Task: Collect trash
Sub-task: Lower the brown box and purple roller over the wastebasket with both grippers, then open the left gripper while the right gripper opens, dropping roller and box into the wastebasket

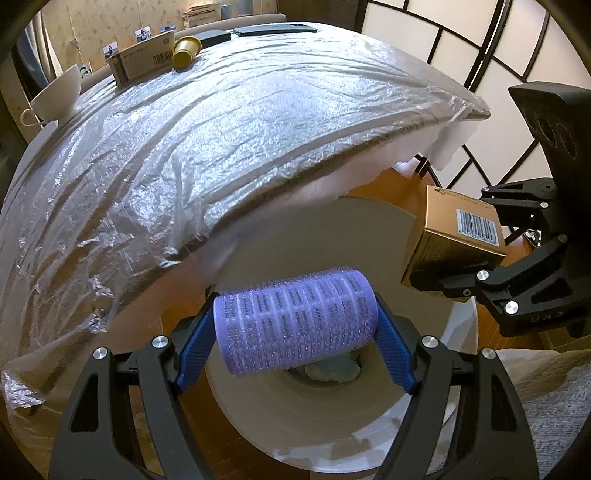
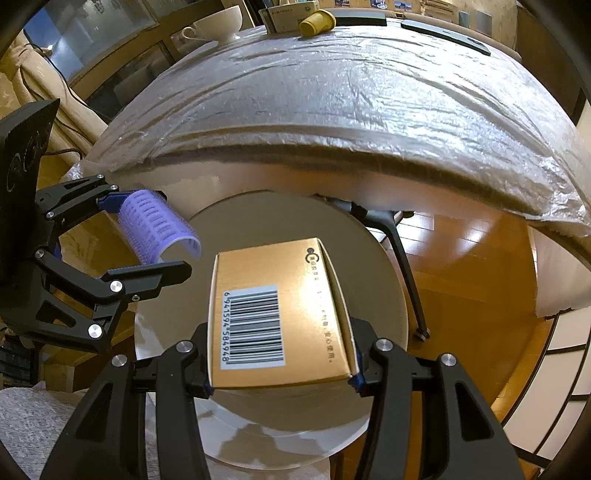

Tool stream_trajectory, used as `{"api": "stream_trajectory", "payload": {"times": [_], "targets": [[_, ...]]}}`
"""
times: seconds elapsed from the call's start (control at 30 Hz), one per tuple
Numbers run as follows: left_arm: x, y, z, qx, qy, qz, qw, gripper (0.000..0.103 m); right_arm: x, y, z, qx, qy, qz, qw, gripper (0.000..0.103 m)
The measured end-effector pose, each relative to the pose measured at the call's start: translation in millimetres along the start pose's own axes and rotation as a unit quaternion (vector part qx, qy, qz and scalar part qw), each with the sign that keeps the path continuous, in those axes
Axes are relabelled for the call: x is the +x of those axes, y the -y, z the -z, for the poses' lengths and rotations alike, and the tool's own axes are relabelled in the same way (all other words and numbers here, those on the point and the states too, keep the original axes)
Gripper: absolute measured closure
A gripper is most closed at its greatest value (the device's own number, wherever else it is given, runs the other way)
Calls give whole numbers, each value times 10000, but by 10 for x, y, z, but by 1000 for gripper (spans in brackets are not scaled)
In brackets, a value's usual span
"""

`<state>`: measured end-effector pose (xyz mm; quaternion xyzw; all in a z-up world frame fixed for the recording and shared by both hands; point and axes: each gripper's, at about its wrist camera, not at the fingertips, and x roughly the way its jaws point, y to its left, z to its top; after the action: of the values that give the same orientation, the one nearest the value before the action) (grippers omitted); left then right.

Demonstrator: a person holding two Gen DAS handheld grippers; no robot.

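Note:
My left gripper [image 1: 295,321] is shut on a purple hair roller [image 1: 295,321], held sideways over the open mouth of a beige round trash bin [image 1: 325,424]. The roller also shows in the right wrist view [image 2: 157,227]. My right gripper [image 2: 280,369] is shut on a gold cardboard box [image 2: 279,314] with a barcode, held above the same bin [image 2: 384,280]. The box shows at the right of the left wrist view [image 1: 454,243]. Crumpled pale trash [image 1: 332,371] lies in the bin's bottom.
A table under crinkled clear plastic [image 1: 221,140] stands just beyond the bin. At its far edge are a white cup [image 1: 59,92], a brown box [image 1: 144,55], a yellow cup on its side [image 1: 186,50] and dark flat devices [image 1: 275,29]. Wooden floor [image 2: 472,277] lies right.

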<state>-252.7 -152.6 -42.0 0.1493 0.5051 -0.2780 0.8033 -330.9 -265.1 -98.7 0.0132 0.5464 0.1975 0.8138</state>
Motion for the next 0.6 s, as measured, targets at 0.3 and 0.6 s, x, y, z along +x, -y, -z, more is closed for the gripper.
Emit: {"api": "stream_trajectory", "payload": {"times": [0.3,0.6], "targets": [[127,26,32,29,-150,24,9999,24,93,-22,-4,-4,-114,7,9999,53],[294,43,52,-117,-399,354,9985,8,113,-2,-14,61,-143,-5,9999,41]]}}
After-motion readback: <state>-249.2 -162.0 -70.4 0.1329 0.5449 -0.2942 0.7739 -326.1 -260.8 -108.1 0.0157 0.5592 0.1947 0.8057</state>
